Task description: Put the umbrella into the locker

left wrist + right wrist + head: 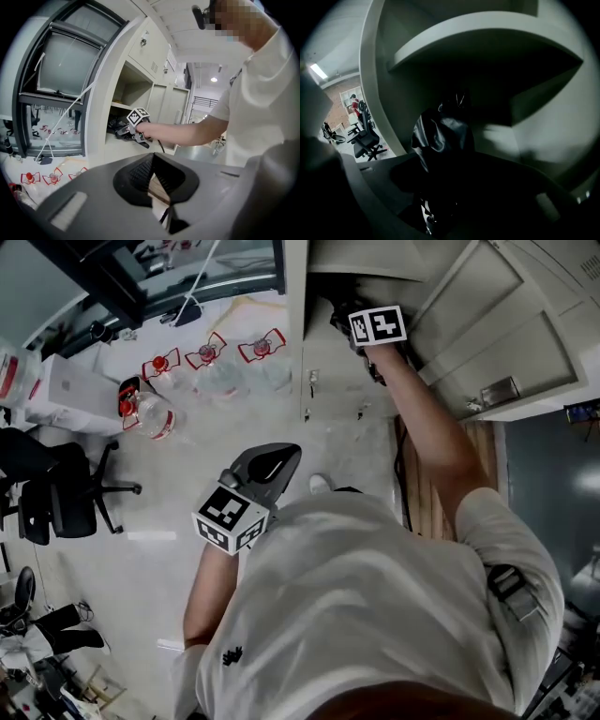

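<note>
The black folded umbrella [440, 136] sits between the jaws of my right gripper [440, 187], which is shut on it, and its fabric points into the dark open compartment of the grey locker [543, 140]. Seen from the left gripper view, the right gripper [129, 132] holds the umbrella [116, 127] at the mouth of that compartment, above its shelf [123, 107]. From the head view, the right gripper [349, 317] reaches into the locker [328, 381] at arm's length. My left gripper [272, 465] hangs near my chest, shut and holding nothing [157, 180].
Open locker doors [487, 343] stand to the right of my right arm. On the floor to the left are a clear water jug [150, 413], red-and-white packets [206, 354] and black office chairs [56, 488]. A window [61, 65] is left of the locker.
</note>
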Demonstrator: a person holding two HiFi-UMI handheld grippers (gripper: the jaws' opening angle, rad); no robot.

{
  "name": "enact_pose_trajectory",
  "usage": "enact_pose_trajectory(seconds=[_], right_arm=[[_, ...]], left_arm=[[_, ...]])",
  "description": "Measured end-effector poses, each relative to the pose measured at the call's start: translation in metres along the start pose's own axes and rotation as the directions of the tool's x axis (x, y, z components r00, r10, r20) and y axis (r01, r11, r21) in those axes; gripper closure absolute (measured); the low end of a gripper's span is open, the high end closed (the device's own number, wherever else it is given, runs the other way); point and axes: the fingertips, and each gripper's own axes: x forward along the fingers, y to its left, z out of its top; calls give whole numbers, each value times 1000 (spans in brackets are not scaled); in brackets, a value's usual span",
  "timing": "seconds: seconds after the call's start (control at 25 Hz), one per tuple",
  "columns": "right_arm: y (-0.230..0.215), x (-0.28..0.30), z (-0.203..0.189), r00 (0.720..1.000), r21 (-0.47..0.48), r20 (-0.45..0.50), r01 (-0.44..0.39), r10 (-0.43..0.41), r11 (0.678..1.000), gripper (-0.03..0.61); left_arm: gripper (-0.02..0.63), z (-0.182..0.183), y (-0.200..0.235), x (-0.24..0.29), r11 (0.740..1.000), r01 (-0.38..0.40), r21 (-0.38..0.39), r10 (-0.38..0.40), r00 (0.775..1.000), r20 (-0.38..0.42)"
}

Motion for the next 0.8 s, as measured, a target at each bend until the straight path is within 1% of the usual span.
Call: enact_pose_trajectory(seconds=[0.2, 0.4, 0.64, 0.8], right_arm=[[-8, 28, 19, 1000, -67, -10, 9, -10, 998, 337], [-10, 50, 26, 999, -127, -35, 16, -20, 992, 337], [-9, 64, 26, 996, -221, -77, 32, -50, 975, 336], [-9, 68, 27, 995, -250, -88, 33, -57, 968, 327]], left_arm=[[560, 3, 14, 7, 997, -68, -25, 68, 998, 6], [560, 4, 24, 12, 993, -111, -37, 112, 994, 16], [560, 6, 31, 16, 990, -134, -50, 136, 990, 24], [560, 6, 33, 16, 989, -134, -56, 135, 991, 18]])
